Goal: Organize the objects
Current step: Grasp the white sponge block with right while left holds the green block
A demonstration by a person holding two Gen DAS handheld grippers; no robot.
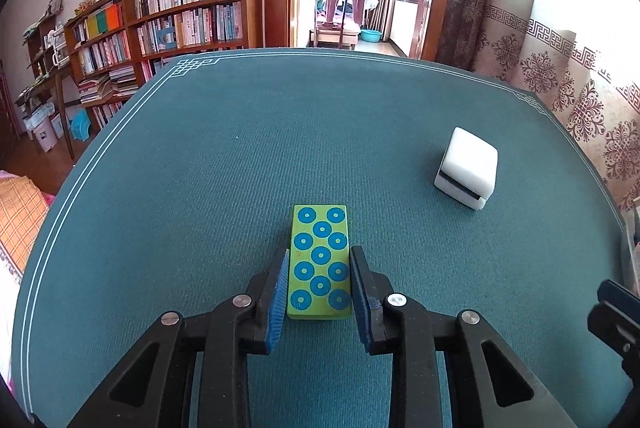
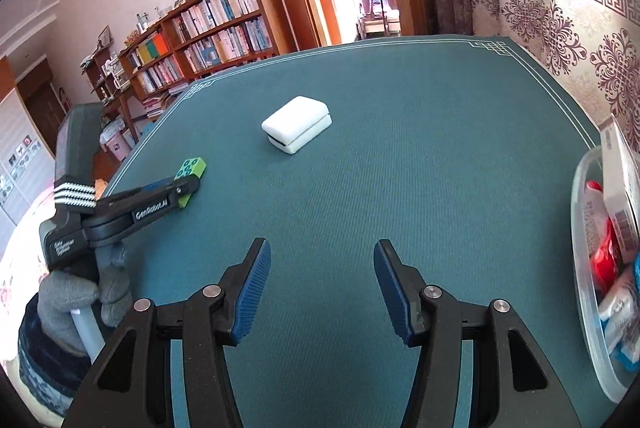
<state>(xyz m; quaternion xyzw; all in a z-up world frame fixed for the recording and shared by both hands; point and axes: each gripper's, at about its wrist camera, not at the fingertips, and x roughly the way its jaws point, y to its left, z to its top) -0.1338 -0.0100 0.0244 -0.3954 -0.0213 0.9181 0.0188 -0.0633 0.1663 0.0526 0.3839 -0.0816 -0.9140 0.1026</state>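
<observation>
Left wrist view shows my left gripper (image 1: 319,268) with its jaws pinching a green block (image 1: 320,262) that has blue round dots on top. The blue pads press on its two long sides. The block lies flat on the desk (image 1: 280,132), near the desk's near edge. Its long way runs straight away from me, toward the far edge, in line with the fingers. About half of it sticks out past the finger tips.

A white box (image 1: 468,172) sits on the desk too, well apart from the block, nearer the right edge. It has a dark slit around it, like a lid that is shut. In the right wrist view its long way runs slanted, from near left to far right.

My right gripper (image 2: 322,260) has its jaws spread apart with nothing between them. I see only the bare green desk cloth under them. It hangs above the near part of the desk.

From the right wrist view I can see a gloved hand (image 2: 76,292) holding the left gripper at the left edge of the desk. A clear tub (image 2: 584,228) with red and blue packs in it stands at the right edge.
</observation>
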